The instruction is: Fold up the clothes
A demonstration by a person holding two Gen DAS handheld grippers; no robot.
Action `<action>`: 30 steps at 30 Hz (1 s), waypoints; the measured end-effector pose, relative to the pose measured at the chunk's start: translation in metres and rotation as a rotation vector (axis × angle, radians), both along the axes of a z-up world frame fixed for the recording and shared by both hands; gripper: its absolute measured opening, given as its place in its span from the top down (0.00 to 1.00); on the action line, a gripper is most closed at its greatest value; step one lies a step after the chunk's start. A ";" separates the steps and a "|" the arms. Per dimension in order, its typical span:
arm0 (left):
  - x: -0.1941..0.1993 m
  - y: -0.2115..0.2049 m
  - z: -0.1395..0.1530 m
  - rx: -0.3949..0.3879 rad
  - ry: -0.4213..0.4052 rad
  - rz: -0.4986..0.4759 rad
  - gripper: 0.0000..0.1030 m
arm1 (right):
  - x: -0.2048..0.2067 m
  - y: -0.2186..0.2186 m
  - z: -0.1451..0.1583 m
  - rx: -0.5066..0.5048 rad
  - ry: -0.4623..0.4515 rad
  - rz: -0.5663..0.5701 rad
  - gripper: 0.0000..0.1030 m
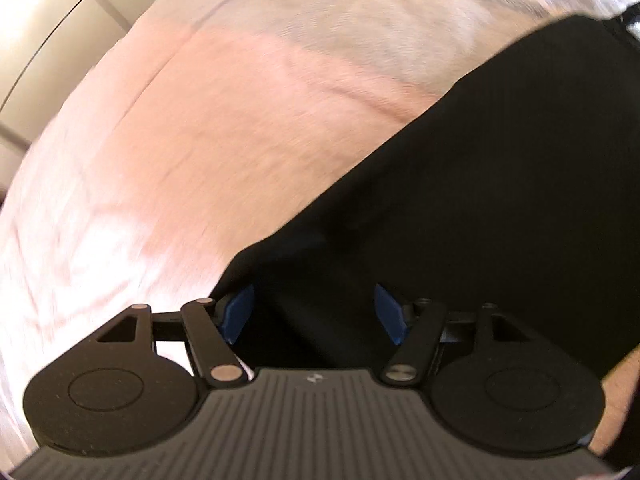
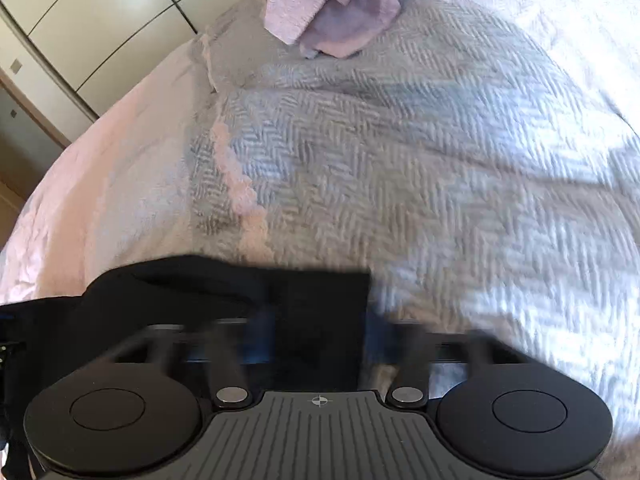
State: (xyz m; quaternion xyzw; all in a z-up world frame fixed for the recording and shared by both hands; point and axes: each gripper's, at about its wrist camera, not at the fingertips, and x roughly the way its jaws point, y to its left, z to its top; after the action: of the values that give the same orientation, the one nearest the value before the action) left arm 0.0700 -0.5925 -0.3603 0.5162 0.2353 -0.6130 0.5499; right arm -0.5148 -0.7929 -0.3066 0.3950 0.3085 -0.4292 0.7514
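The black garment [image 2: 224, 292] is matt, smooth cloth. The bed's blanket [image 2: 440, 168] is a rough herringbone weave beside a smooth pink sheet [image 1: 200, 140]. The tongs [image 1: 314, 314] are matt black plastic with blue pads [image 1: 388, 312].

Both wrist views look steeply down, close over the bed [image 2: 440, 160]; both share the black garment [image 1: 500, 200].

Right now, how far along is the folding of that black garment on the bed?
Done: nothing looks folded; the black garment lies loose on the herringbone blanket. In hand: the right gripper straddles its corner, too blurred to confirm a pinch; the left gripper is open over black cloth. Left: all the folds, and the lilac pile is untouched.
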 end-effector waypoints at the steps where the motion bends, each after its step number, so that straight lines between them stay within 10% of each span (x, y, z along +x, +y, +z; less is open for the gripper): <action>1: 0.007 0.007 0.009 -0.006 0.036 0.016 0.39 | 0.002 -0.005 0.003 -0.012 0.019 -0.003 0.75; 8: 0.056 0.087 0.065 -0.081 0.187 0.104 0.31 | 0.051 0.003 0.041 -0.171 0.238 0.011 0.65; 14: 0.096 0.193 0.041 0.035 0.026 -0.013 0.29 | 0.133 0.106 0.086 -0.351 0.245 0.234 0.40; 19: 0.134 0.249 -0.006 0.127 -0.085 -0.147 0.29 | 0.225 0.211 0.080 -0.341 0.205 0.567 0.39; 27: 0.191 0.246 -0.019 0.157 0.358 0.115 0.37 | 0.366 0.339 0.074 -0.482 0.117 1.055 0.39; 30: 0.191 0.252 -0.022 0.143 0.396 0.125 0.62 | 0.420 0.347 0.064 -0.372 0.044 1.162 0.39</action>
State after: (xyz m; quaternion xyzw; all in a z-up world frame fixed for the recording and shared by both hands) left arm 0.2611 -0.3409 -0.3828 0.4080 0.4130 -0.6489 0.4918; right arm -0.0947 -0.4459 -0.2424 0.0154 0.4087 -0.0038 0.9125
